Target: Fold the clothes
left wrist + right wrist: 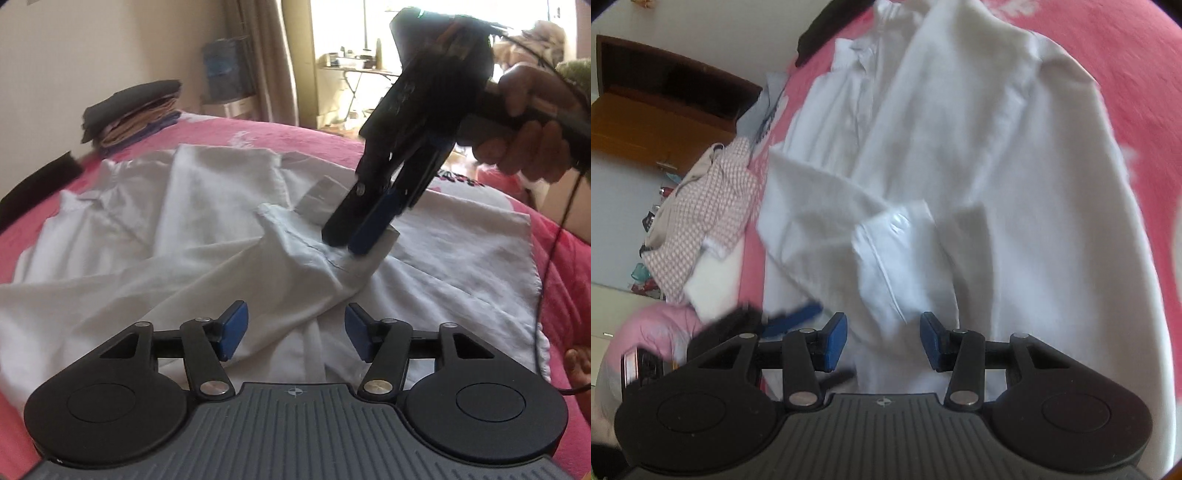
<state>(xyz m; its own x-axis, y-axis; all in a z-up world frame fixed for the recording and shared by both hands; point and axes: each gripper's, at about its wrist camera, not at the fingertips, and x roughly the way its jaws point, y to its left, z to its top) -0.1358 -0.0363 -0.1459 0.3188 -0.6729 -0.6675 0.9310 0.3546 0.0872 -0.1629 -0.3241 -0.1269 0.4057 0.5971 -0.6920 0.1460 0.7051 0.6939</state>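
hovering open over a white shirt (147, 229), both grippers' fingers (232, 328) apart.

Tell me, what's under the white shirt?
The white shirt lies spread on a pink blanket, which shows all around it. Whatever lies beneath the shirt's middle is covered.

Shirt (184, 229) lies spread on the bed (325, 136), w/ one sleeve (295, 266) folded across its middle. Behind it at far left sits a stack of clothes (129, 110); a table (354, 66) stands beyond the bed by the window. In rt wrist view another garment (701, 218) lies left of shirt
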